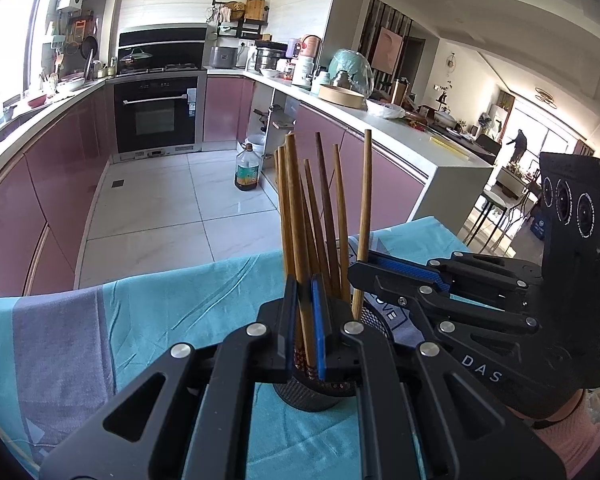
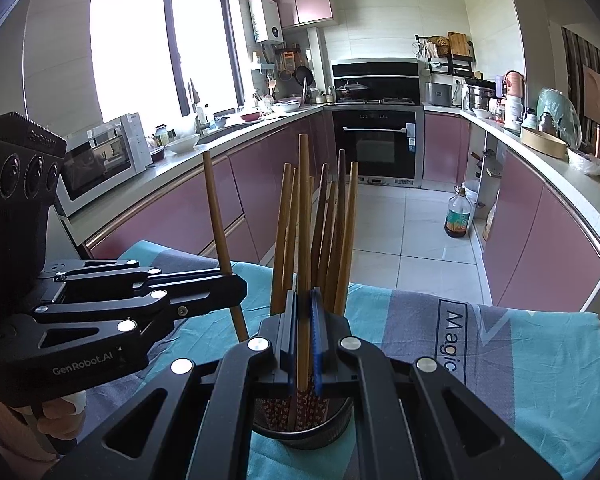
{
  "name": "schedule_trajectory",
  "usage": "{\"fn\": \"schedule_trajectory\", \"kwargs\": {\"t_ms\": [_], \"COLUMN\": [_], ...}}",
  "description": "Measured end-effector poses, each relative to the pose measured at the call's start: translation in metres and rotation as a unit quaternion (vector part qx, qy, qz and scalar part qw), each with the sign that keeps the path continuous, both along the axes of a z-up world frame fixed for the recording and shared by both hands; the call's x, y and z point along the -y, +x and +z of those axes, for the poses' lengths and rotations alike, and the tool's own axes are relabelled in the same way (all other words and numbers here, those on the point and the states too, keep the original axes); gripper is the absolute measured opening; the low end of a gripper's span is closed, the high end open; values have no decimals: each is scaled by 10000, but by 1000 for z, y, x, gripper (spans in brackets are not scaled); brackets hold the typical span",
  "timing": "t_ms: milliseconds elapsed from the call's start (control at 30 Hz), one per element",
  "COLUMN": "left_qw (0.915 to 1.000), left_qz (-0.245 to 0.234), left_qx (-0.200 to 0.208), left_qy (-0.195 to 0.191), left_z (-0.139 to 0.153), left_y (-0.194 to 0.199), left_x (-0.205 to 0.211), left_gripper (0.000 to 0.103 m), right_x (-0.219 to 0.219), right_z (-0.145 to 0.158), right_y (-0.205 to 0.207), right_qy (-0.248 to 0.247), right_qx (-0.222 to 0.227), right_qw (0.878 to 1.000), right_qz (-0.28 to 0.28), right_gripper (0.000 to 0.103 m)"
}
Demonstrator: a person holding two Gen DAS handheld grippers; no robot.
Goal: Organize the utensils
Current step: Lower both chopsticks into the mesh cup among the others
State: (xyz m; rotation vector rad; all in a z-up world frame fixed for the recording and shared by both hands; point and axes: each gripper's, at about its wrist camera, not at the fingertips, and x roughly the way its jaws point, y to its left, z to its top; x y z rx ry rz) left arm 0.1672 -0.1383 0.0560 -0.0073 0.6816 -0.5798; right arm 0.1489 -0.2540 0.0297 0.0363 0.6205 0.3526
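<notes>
Sunlight is filling a kitchen of pink cabinets, and close by a turquoise and grey cloth [image 1: 172, 300] is covering the work surface. On it a dark mesh holder [image 2: 300, 434] is standing, packed with wooden chopsticks [image 2: 332, 224] leaning upright. The left gripper [image 1: 305, 320] is pinching one chopstick [image 1: 296, 216] tight between its pads, low on the shaft just above the holder's rim. The right gripper [image 2: 304, 336] is likewise clamping another chopstick [image 2: 303, 216] near its lower end. These sticks are looking light, stiff and smooth, so they are likely to pivot or slip in a narrow pinch; gripping squarely across the shaft, nearer the middle, is probably steadier
</notes>
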Motion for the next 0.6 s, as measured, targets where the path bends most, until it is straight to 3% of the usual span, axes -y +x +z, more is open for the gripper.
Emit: {"fn": "schedule_trajectory", "kwargs": {"t_ms": [600], "left_qw": [9999], "left_qz": [93], "left_qx": [-7], "left_qy": [71], "left_z": [-12], "left_y": [7], "left_x": [5], "left_gripper": [9], "right_x": [-2], "right_z": [-6], "right_y": [10], "right_qy": [59], "right_qx": [-65], "right_qw": [10000], "right_qz": [-36], "right_gripper": [5]}}
